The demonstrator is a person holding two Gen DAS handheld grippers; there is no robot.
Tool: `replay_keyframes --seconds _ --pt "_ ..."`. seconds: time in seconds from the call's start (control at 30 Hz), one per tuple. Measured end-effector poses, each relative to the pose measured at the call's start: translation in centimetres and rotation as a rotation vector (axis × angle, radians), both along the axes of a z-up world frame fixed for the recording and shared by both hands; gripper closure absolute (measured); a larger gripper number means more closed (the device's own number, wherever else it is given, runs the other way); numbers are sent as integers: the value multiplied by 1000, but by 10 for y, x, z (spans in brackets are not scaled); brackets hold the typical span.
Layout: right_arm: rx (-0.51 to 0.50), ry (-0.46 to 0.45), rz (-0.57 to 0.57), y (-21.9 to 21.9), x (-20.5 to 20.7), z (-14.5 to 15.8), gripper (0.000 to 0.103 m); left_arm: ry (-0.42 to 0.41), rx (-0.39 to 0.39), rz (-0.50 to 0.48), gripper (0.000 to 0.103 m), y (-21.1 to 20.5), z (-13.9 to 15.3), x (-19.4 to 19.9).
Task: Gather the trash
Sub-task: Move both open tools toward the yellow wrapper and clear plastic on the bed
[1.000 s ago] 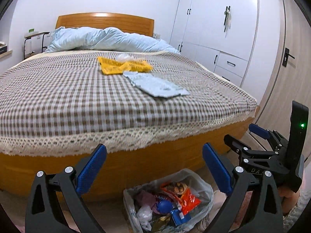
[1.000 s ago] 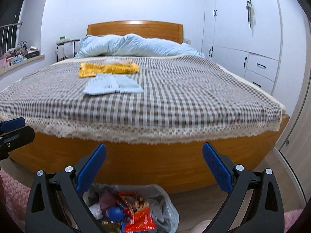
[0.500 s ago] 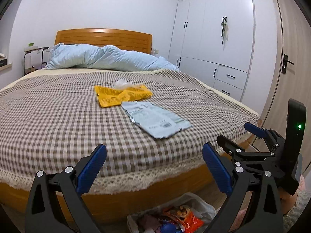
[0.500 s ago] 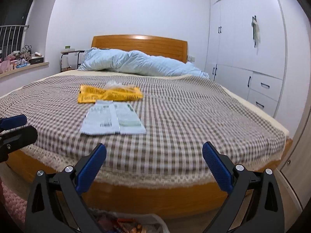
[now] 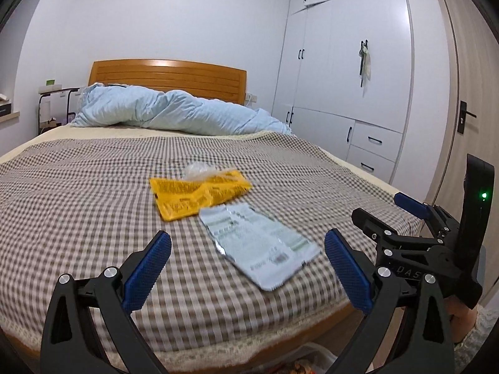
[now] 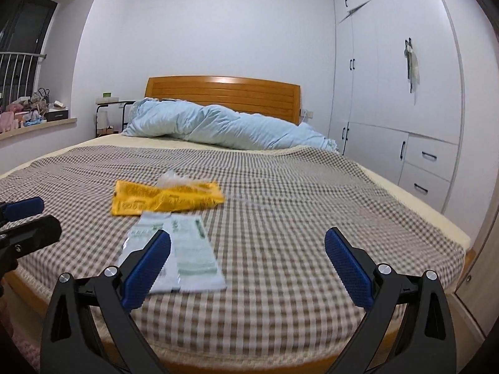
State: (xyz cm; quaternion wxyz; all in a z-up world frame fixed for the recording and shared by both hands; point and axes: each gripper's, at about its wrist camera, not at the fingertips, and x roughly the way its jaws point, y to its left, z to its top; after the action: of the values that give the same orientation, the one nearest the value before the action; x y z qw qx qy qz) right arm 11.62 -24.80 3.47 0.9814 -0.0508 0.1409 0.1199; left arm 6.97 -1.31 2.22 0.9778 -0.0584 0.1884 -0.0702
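Trash lies flat on the brown-and-white checked bed: one crinkly yellow plastic wrapper, one pale blue-white foil packet just in front of it, and one small clear plastic scrap behind. All three look light, thin and slippery, so pinching a raised edge seems best. The left gripper and right gripper both hang wide apart, holding nothing.

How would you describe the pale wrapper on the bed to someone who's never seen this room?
Start at the large bed with the brown-and-white checked cover. Near its foot lies a flat, pale blue-white printed plastic wrapper, just in front of a crumpled yellow plastic packet. It is the paler, flatter piece, nearer the foot edge.
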Motion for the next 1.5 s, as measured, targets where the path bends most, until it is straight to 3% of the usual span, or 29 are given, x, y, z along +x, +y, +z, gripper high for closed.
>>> replay_keyframes --seconds 0.5,0.7,0.87,1.3,1.5 --pt "62 -39 -49 7 51 31 8 -65 -35 38 8 19 38 44" --pt "109 -1 -80 5 60 27 8 -59 -53 66 8 28 28 59" --pt "118 10 -75 9 66 22 8 -26 -19 82 8 31 15 73" --pt "183 196 -77 -2 87 2 8 39 -36 77 8 41 4 84" --pt "91 242 -20 29 86 -11 8 52 -52 87 8 48 3 84"
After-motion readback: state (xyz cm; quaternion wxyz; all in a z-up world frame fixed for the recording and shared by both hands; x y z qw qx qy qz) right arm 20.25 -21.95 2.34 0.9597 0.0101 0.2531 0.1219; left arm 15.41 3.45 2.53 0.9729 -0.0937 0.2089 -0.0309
